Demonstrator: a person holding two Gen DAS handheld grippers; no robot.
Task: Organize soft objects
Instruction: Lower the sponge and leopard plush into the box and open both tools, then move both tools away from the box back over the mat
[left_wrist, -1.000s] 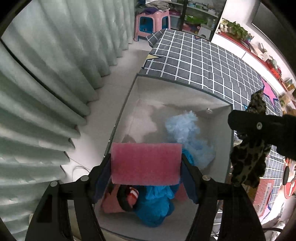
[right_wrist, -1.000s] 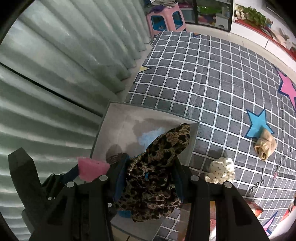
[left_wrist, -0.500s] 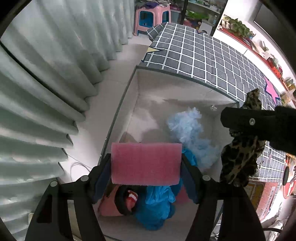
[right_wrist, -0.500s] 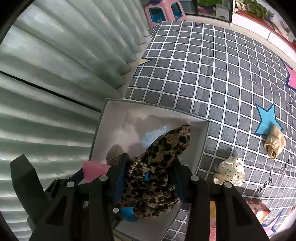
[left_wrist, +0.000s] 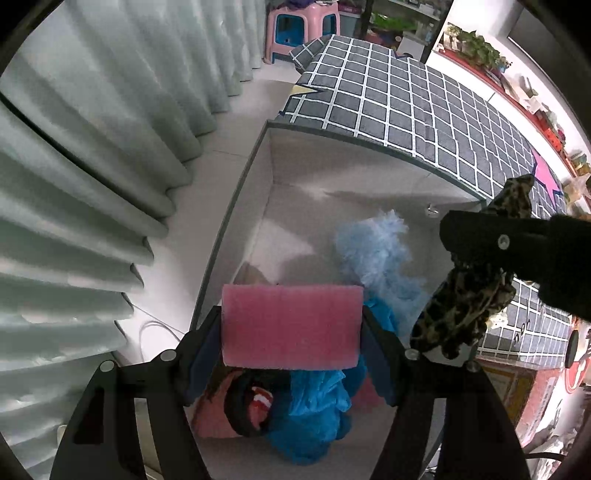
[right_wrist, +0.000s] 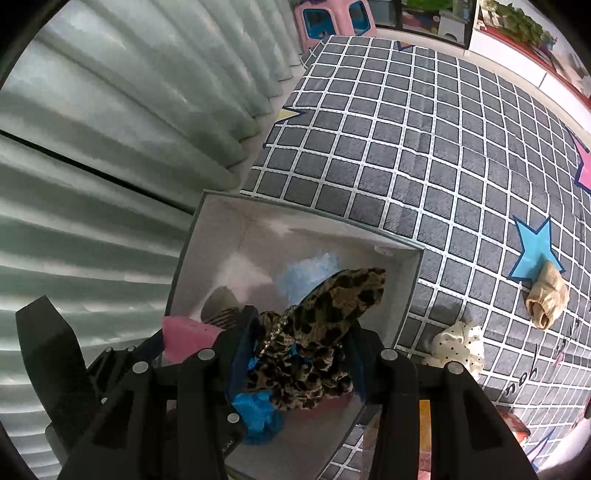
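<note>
My left gripper (left_wrist: 291, 328) is shut on a flat pink sponge (left_wrist: 291, 326), held above the near end of an open grey storage box (left_wrist: 236, 218). My right gripper (right_wrist: 295, 358) is shut on a bunched leopard-print cloth (right_wrist: 317, 332), also over the box; it shows at the right of the left wrist view as the leopard cloth (left_wrist: 469, 306). Inside the box lie a pale blue fluffy item (left_wrist: 376, 251), a bright blue crumpled piece (left_wrist: 314, 417) and a pink item with a dark striped one (left_wrist: 240, 410). The left gripper's sponge (right_wrist: 184, 332) appears beside the right gripper.
Pale green curtains (left_wrist: 92, 147) hang left of the box. A grey checked rug with stars (right_wrist: 424, 147) stretches beyond it, with a beige rolled cloth (right_wrist: 546, 299) and a cream dotted cloth (right_wrist: 458, 347) lying on it. A pink stool (left_wrist: 299, 26) stands far back.
The right gripper with the leopard cloth has come lower and further in over the box. The left gripper has held the sponge nearly still.
</note>
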